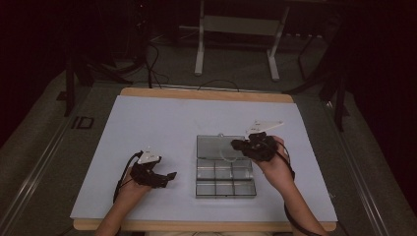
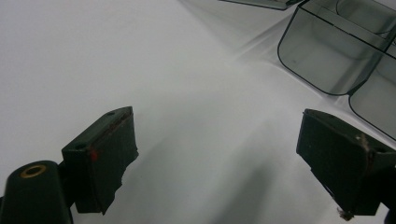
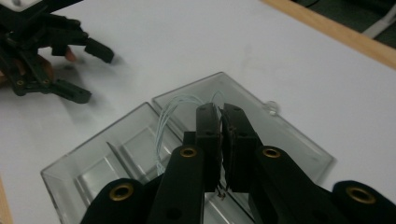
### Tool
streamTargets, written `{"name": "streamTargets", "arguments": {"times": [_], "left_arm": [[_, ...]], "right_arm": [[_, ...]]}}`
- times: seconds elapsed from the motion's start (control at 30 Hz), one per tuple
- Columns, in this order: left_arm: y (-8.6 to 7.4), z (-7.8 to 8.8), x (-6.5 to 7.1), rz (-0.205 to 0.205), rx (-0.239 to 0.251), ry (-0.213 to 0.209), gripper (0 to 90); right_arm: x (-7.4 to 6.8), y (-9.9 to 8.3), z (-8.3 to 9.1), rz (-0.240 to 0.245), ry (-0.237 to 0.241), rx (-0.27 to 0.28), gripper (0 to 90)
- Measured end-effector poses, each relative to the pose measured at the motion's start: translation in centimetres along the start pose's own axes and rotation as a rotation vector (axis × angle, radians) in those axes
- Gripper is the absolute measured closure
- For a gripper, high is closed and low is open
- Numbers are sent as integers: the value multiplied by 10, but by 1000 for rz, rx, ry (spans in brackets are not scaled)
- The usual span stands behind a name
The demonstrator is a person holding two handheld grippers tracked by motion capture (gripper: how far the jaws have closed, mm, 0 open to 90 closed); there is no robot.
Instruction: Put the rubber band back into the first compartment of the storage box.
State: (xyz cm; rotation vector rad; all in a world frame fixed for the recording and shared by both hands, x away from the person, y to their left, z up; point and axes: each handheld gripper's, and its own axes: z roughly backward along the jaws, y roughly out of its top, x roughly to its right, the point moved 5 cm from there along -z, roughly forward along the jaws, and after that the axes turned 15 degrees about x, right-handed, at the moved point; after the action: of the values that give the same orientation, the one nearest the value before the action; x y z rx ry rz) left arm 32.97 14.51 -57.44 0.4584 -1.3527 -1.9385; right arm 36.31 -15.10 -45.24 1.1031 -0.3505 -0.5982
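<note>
Left gripper: nearest the table's front edge, left of centre in the high view, held low over the white table cover. Its jaws stand wide apart with bare cover between them. In the left gripper view the pads frame bare white surface.
Left hand: comes in from the bottom edge with a black cable looping beside the wrist.
Compartment box: a clear plastic organiser tray divided into small cells, lying on the cover right of centre, just to the right of the left gripper and apart from it. One rounded corner cell shows at the upper right of the left gripper view.
Lid: clear, flat, folded back open behind the tray and joined to it along the far side.
Right gripper: over the seam between tray and lid, at the box's right side. Its jaws are pinched nearly together on a bundle of thin pale wire.
Thin wire: pale, fine strands looping out from the pinched pads, arching over the tray's cells to the left of the jaws in the right gripper view.
Right hand: reaches in from the lower right.
Table edge: a wooden strip past the cover's far side.
</note>
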Motion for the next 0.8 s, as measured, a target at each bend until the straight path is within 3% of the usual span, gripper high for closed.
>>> {"name": "streamTargets", "arguments": {"times": [0.2,0.37,0.8], "left_arm": [[0,0,0,0,2,-1,122],[0,1,0,1,3,-2,122],[0,1,0,6,7,-5,122]], "right_arm": [[-23,-6,-23,6,25,-23,861],[-37,-13,-39,17,14,-42,861],[-44,-38,-63,24,-13,-99,861]]}}
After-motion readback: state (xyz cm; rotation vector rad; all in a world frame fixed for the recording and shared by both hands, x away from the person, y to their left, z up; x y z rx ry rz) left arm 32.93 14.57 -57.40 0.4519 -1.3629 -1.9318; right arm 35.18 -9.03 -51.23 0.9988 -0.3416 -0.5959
